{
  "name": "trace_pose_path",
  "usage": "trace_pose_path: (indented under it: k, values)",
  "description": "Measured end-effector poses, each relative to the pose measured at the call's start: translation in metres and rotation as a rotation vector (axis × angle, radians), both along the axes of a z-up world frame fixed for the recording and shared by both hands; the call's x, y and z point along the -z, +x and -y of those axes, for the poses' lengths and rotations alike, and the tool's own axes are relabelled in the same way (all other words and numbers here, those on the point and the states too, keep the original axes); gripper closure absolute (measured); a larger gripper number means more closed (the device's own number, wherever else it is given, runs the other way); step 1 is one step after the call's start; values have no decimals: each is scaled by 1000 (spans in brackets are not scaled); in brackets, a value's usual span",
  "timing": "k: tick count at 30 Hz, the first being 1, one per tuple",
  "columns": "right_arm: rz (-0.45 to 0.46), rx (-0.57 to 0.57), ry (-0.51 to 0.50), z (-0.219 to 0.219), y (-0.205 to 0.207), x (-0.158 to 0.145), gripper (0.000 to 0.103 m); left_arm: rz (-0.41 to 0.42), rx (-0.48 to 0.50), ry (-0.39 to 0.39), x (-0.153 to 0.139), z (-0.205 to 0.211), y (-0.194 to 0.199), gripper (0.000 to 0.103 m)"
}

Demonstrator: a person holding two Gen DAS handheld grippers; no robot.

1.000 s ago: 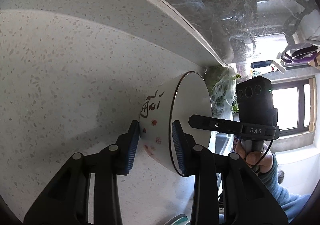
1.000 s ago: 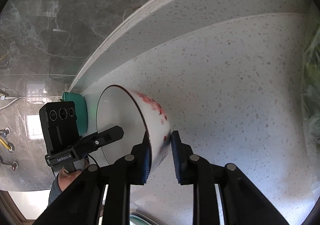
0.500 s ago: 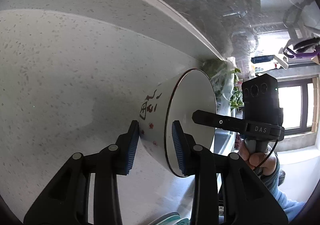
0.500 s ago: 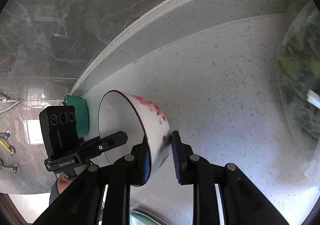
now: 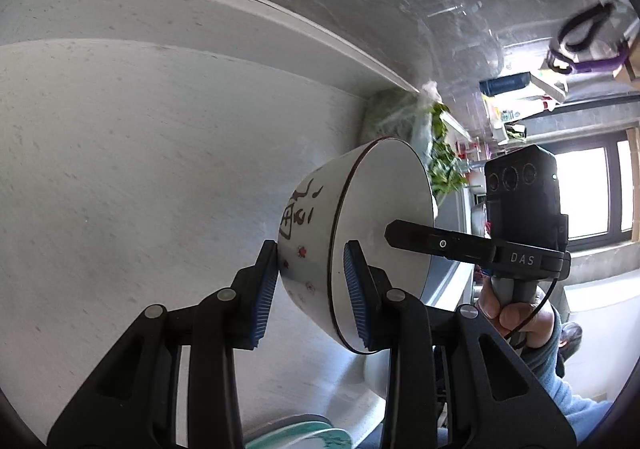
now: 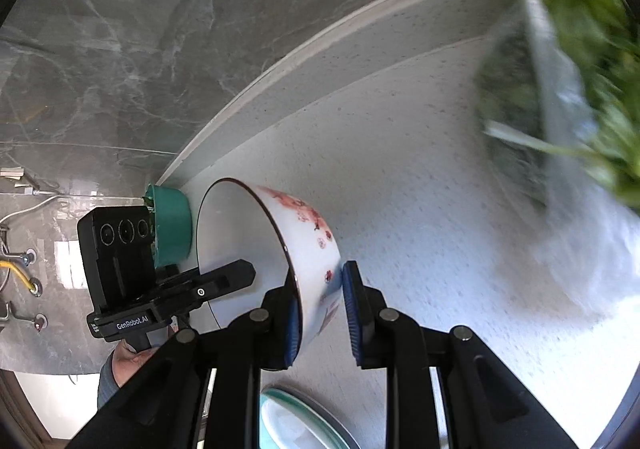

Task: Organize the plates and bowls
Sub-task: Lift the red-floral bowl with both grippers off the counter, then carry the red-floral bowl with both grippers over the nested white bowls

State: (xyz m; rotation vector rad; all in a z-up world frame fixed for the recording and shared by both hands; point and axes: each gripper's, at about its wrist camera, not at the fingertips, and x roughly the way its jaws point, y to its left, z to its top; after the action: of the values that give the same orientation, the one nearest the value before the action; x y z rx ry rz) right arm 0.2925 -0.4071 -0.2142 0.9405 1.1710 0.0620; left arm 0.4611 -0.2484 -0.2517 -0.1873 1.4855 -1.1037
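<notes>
Speckled pale stone countertop (image 5: 152,153) stretches under both my grippers, running back to a raised lip and a grey marbled wall (image 6: 168,33). At the far right of the counter, against the wall, lies a clear plastic bag of leafy green vegetables (image 6: 580,49); it looms large and blurred in the right wrist view. At the far left, by the wall, stands a teal plastic cup-shaped container (image 6: 172,225), partly hidden behind my left gripper's camera block. Near me, at the bottom edge of both views, a white plate with a teal rim (image 6: 296,421) lies on the counter, just below my fingers.

Between my grippers I hold a white ceramic bowl with a dark rim and red painted decoration (image 5: 352,233), lifted clear of the counter. My left gripper (image 5: 310,289) is clamped on the bowl's wall, one blue pad on the painted outside and one inside the rim. My right gripper (image 6: 320,313) pinches the opposite wall the same way, one finger (image 6: 356,313) outside, the other within.

In each wrist view the bowl appears tipped, its mouth facing the opposite gripper and its foot away from it. My right hand (image 5: 516,309), in a light blue sleeve, shows beyond the bowl.
</notes>
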Motion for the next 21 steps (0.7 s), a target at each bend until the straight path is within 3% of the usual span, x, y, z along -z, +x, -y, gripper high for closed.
trace_pose_path:
  k: [21]
  values:
    - [39, 36, 19, 47, -165, -36, 80, -6, 86, 34, -40, 85, -174, 73]
